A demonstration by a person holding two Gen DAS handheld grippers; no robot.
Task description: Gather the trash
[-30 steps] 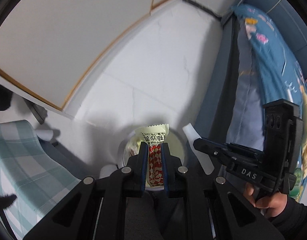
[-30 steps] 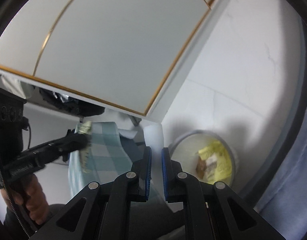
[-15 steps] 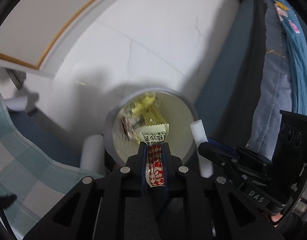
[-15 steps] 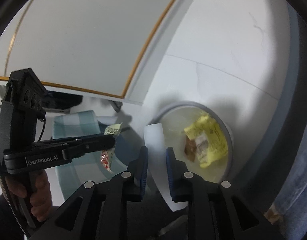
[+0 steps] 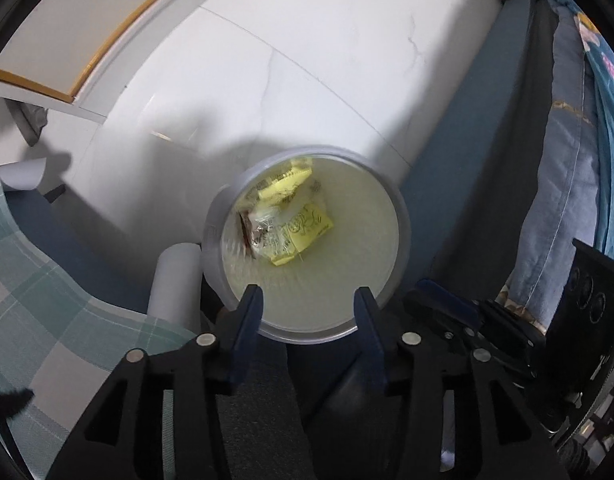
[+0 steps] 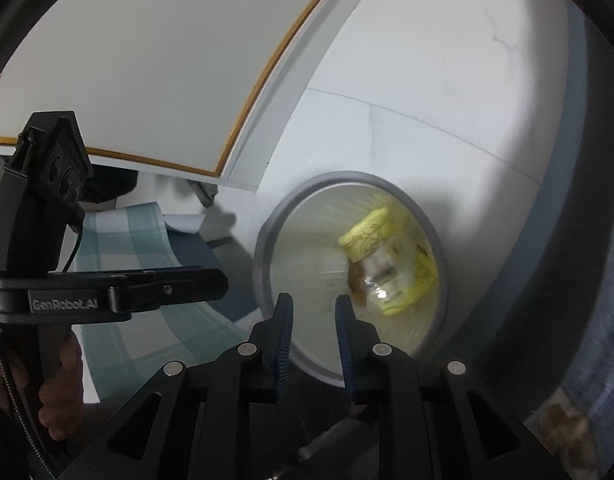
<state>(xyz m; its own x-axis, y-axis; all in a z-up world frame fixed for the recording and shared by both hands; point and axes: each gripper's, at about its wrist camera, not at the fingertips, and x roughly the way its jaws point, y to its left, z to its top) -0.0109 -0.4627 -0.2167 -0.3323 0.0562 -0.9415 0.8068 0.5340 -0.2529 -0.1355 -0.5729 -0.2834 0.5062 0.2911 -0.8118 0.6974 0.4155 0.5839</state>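
White floor tiles fill the upper frame of both views. At centre stands a round grey-rimmed bin, and the yellow and clear wrappers lie inside it. The left hand-held gripper hangs over the bin's lower rim, jaws opening with nothing between them. The right hand-held gripper is likewise opening and empty.
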